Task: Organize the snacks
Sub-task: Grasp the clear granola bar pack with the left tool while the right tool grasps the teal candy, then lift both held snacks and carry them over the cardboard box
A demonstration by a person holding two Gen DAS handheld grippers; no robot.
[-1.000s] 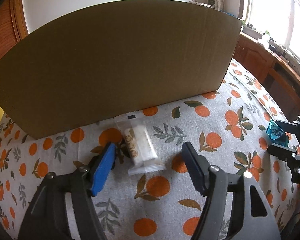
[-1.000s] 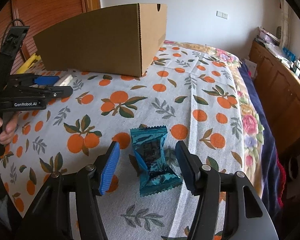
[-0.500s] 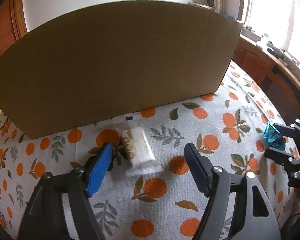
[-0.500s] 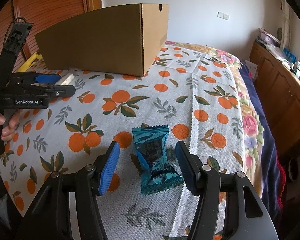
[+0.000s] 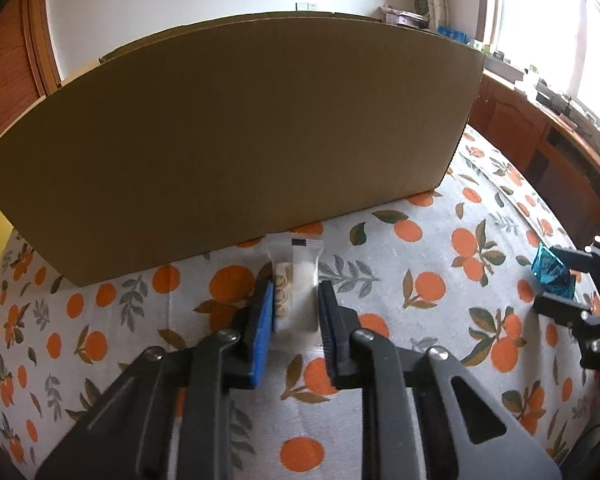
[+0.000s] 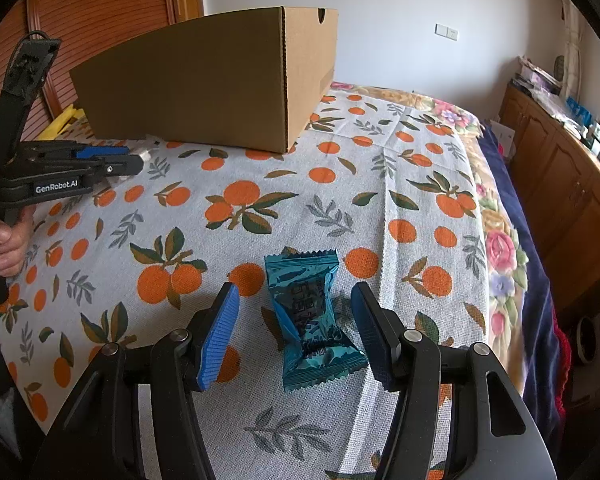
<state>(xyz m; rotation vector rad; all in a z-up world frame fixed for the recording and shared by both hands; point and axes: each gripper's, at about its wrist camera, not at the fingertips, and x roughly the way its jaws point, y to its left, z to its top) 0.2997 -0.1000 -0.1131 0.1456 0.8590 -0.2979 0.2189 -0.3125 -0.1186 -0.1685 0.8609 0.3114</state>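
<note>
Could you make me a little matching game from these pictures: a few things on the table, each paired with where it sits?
Things:
1. clear-wrapped white snack
2. teal foil snack packet
3. brown cardboard box
4. yellow object

Places:
A. at the back of the orange-print tablecloth
B. between the closing jaws of the left hand-held gripper
C. peeking out beside the box
D. between the open right hand-held gripper jaws

Pairs: 1-B, 2-D, 3-A, 4-C

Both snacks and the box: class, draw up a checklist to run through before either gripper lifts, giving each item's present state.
1. White snack sits between the left gripper pads as its jaws are closing: ok.
2. Firm grip on it: cannot tell.
3. Teal snack lies between the right gripper pads: ok.
4. Right gripper closed on it: not ok, open.
5. Room inside the box: cannot tell.
</note>
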